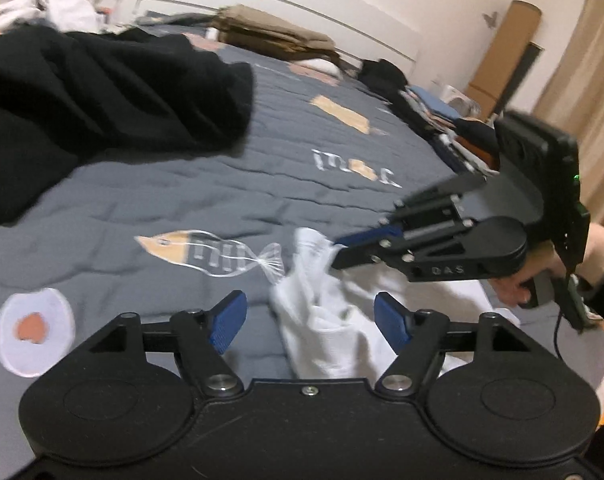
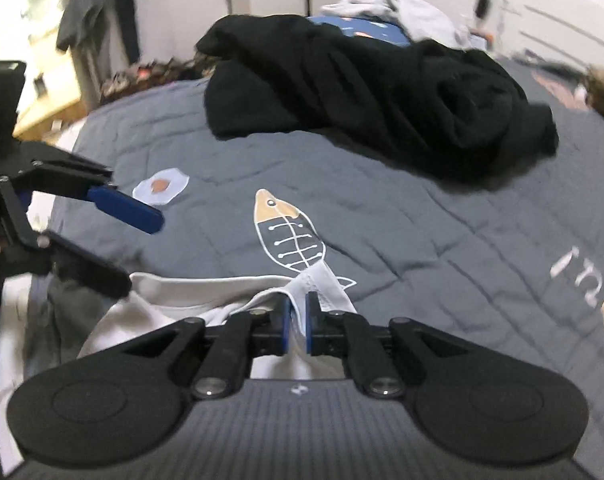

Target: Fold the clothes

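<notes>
White garment pinched at one corner, second gripper waiting

The left gripper (image 1: 307, 322) hangs wide open over the white garment (image 1: 325, 344), holding nothing, likely poised to take a second corner. The garment lies bunched on the grey bed (image 1: 142, 200) near its front edge; the right gripper (image 2: 298, 318), jaws closed on a corner of it, lifts that corner to spread the cloth. A black garment (image 2: 361, 92) lies farther back.
</notes>
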A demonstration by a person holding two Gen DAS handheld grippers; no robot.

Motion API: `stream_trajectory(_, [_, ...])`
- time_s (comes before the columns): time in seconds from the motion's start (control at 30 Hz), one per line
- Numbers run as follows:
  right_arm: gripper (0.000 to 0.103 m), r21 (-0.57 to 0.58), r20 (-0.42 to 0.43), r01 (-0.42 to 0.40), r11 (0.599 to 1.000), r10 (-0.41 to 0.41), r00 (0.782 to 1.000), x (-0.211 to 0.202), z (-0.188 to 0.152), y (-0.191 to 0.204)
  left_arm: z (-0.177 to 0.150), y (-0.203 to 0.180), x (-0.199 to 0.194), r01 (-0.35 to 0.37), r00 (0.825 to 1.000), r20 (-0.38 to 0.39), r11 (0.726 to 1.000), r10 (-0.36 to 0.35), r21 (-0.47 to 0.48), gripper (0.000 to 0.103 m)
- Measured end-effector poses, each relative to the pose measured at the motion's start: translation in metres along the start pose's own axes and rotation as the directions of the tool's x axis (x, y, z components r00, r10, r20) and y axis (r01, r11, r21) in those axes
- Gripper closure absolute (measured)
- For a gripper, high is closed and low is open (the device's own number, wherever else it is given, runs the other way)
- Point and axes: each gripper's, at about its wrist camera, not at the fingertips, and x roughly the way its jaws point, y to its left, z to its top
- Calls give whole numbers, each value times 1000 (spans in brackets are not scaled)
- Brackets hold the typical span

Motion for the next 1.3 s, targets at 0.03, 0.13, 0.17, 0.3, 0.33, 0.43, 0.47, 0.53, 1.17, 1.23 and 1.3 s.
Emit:
stream_trajectory(0.03, [97,-29,-6,5,1000,-5,1000,0,2,2,0,0,6,-4,1000,-3,1000,4,-5,33])
stream_trajectory(0.13, [97,-117,-25,17,993,-20,999,-1,7,9,-3,4,25,-30,999,-36,999,29,-33,56])
stream_trajectory(0.17, [97,-146,-30,21,989,-26,999,-1,8,11,-6,8,32,-47,997,-68,997,43,-57,85])
stream_trajectory(0.3, [97,-260,-52,34,965,-50,997,-2,15,21,-11,22,36,-82,990,-122,990,68,-114,97])
stream_trajectory(0.33, [97,-292,-57,29,956,-48,997,-2,16,24,-10,24,31,-80,992,-112,989,66,-125,97])
stream_trajectory(0.43, [93,-427,-81,5,904,-44,996,0,16,44,-4,37,20,-65,995,-90,979,48,-194,101])
stream_trajectory(0.47, [91,-481,-91,-7,877,-42,995,4,16,51,-4,40,19,-60,995,-93,976,42,-208,101])
stream_trajectory(0.53, [88,-583,-116,-25,812,-52,992,13,16,66,-4,43,21,-61,994,-107,973,38,-225,101])
stream_trajectory(1.17, [73,-884,-253,-157,441,-168,953,56,2,100,-4,49,31,-62,989,-144,960,23,-272,101])
stream_trajectory(1.23, [80,-873,-247,-143,466,-170,954,57,2,99,-4,49,31,-65,989,-143,960,27,-271,101])
stream_trajectory(1.3, [96,-862,-240,-129,491,-171,955,59,3,99,-4,49,31,-66,989,-142,960,28,-271,101])
